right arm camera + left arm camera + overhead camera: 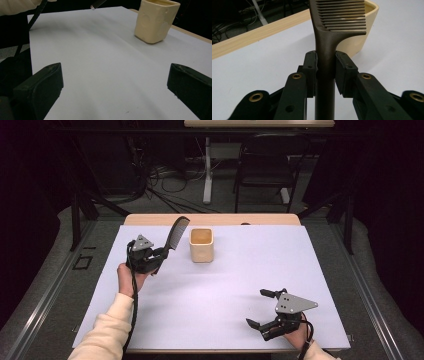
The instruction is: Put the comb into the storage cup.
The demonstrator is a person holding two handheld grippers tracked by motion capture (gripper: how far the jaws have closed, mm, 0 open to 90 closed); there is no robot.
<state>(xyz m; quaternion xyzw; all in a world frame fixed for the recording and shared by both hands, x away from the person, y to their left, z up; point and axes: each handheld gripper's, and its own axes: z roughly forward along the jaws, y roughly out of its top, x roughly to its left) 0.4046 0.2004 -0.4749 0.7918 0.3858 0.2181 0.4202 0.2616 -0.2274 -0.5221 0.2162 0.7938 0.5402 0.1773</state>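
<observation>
Left gripper (159, 256) fingers clamped on the handle of a dark plastic comb (325, 50), teeth end raised just beside the cream square ceramic cup (201, 245), likely to drop it in. Right gripper (263, 309) rests on the white surface (225, 285), fingers wide apart, holding nothing.

The cup (201, 245) stands on the sheet (225, 285) that covers the table (210, 219), near the far edge and a little left of the middle. The comb (176, 233) is above the sheet just to the left of the cup, tilted, with the left gripper (161, 255) below it. The right gripper (261, 309) is near the near right corner, well apart from the cup.
</observation>
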